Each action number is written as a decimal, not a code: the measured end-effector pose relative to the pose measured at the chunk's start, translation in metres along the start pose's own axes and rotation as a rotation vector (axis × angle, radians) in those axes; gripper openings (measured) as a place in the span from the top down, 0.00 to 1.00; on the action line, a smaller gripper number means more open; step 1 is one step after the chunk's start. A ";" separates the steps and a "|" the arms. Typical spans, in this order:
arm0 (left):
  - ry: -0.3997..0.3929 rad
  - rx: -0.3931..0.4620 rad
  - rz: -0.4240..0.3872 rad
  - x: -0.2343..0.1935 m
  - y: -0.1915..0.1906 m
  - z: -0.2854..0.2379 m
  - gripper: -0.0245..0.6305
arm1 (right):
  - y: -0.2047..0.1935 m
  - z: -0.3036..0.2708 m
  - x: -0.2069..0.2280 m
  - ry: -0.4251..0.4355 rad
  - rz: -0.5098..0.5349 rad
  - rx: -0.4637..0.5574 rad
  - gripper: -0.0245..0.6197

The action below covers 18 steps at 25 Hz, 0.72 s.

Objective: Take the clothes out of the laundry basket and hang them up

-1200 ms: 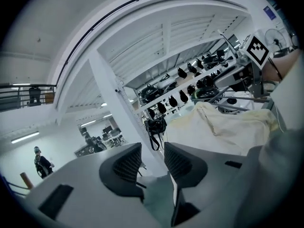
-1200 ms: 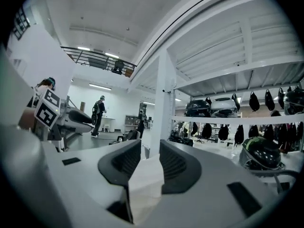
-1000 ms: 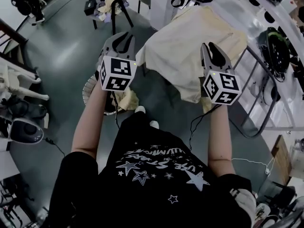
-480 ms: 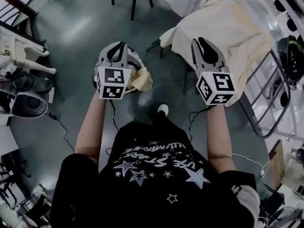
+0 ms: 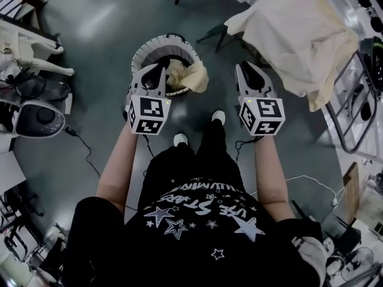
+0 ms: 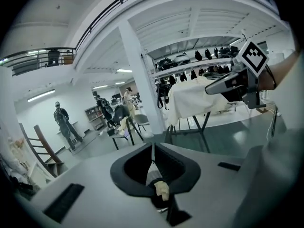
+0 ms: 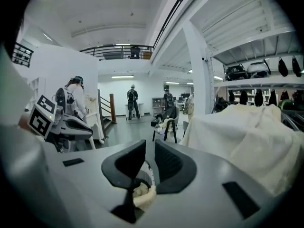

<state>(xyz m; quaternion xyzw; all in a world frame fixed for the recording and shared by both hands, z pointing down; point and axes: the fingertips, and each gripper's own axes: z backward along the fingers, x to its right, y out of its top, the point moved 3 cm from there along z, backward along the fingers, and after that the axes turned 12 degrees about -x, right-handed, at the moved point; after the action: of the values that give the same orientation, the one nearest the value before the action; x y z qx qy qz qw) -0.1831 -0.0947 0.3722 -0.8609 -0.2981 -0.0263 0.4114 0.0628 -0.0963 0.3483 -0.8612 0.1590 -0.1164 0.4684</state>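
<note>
The cream cloth (image 5: 187,76) is seen draped on the laundry basket (image 5: 157,43) rim, between the left gripper (image 5: 154,70) (jaws pressed together, empty) and the right gripper (image 5: 244,69), whose empty jaws are closing.

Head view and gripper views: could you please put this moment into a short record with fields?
laundry basket: on the floor, cream cloth draped over its rim
left gripper: shut, empty, by the basket's near side
right gripper: jaws closing, nothing between them
rack: cream sheet draped over it
</note>
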 end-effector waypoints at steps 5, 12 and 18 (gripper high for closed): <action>-0.092 -0.022 -0.028 0.027 -0.051 -0.006 0.91 | -0.077 0.003 -0.016 -0.062 -0.082 -0.116 0.86; -0.208 -0.102 -0.051 0.081 -0.114 -0.024 0.91 | -0.159 0.013 -0.014 -0.126 -0.192 -0.231 0.87; -0.257 -0.164 -0.043 0.115 -0.142 -0.028 0.84 | -0.200 0.016 -0.009 -0.119 -0.215 -0.299 0.88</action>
<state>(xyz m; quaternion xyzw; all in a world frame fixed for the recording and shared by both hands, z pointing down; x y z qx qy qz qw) -0.1591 0.0097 0.5221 -0.8813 -0.3633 0.0512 0.2977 0.0930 0.0222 0.5082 -0.9386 0.0539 -0.0898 0.3288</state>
